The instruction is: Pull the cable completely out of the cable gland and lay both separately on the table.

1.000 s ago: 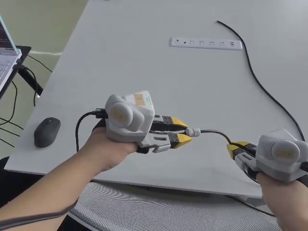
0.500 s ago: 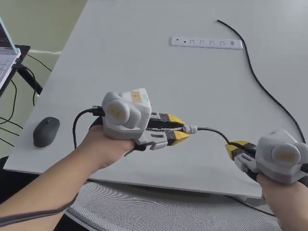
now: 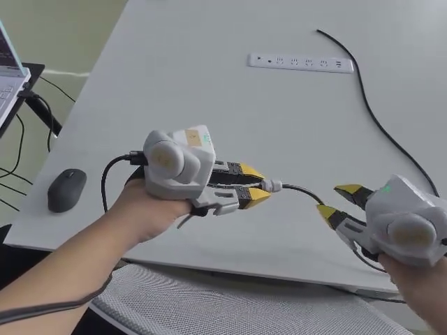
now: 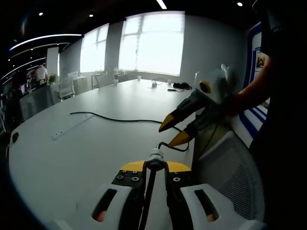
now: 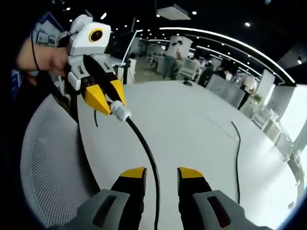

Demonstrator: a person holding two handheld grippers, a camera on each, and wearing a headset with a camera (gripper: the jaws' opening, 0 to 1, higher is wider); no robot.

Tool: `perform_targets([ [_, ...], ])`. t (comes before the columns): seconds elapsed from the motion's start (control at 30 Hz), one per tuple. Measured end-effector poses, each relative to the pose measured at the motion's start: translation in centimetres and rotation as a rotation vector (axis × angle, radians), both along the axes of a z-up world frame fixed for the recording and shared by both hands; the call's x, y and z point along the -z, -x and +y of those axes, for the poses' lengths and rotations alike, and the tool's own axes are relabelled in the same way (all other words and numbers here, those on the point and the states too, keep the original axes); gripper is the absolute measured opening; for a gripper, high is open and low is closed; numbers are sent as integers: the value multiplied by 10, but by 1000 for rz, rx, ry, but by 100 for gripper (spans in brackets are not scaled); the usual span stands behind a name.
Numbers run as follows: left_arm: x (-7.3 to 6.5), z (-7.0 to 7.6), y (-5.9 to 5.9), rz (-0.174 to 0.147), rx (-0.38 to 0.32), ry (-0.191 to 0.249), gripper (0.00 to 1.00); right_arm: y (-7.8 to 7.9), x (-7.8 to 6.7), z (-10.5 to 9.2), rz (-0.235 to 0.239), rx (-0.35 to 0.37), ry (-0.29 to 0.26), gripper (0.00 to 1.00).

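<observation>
Black cable point(image 3: 302, 190) looks thin and bendy, so I would grab it close to the small white cable gland point(image 3: 272, 186). The left gripper point(image 3: 260, 185) pinches the cable gland over the tabletop point(image 3: 209, 84). The right gripper point(image 3: 330, 198) has its jaws wide apart around the cable.

Matt white table point(image 3: 209, 105) (smooth cable point(image 3: 302, 190))
</observation>
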State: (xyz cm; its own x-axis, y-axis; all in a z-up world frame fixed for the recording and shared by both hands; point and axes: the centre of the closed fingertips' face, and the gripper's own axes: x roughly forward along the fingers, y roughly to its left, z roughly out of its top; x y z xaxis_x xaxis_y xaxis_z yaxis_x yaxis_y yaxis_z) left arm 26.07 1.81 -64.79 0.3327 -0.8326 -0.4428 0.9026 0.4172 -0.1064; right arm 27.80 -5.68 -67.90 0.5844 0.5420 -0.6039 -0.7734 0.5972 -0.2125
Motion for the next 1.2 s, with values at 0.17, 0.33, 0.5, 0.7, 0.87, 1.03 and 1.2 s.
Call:
perform_targets([
  [0.17,0,0,-2,2,4,-1,15,-1,-17,27,-50,-101,23,19],
  [0.33,-1,0,-3,-1,7,1,15,2,-20,43,-73,-188,70,17],
  [0.5,-2,0,-3,0,4,4,15,4,-18,53,-100,-252,117,11],
  [0.7,0,-1,-1,3,15,0,15,7,-16,59,-112,-303,148,5],
  [0.87,1,0,-1,5,15,-2,15,7,-16,61,-133,-331,175,3],
  [1.03,2,0,-1,3,22,-9,15,8,-14,61,-146,-358,186,0],
  [1.2,3,-2,-1,3,26,-10,15,9,-13,59,-104,-325,153,0],
])
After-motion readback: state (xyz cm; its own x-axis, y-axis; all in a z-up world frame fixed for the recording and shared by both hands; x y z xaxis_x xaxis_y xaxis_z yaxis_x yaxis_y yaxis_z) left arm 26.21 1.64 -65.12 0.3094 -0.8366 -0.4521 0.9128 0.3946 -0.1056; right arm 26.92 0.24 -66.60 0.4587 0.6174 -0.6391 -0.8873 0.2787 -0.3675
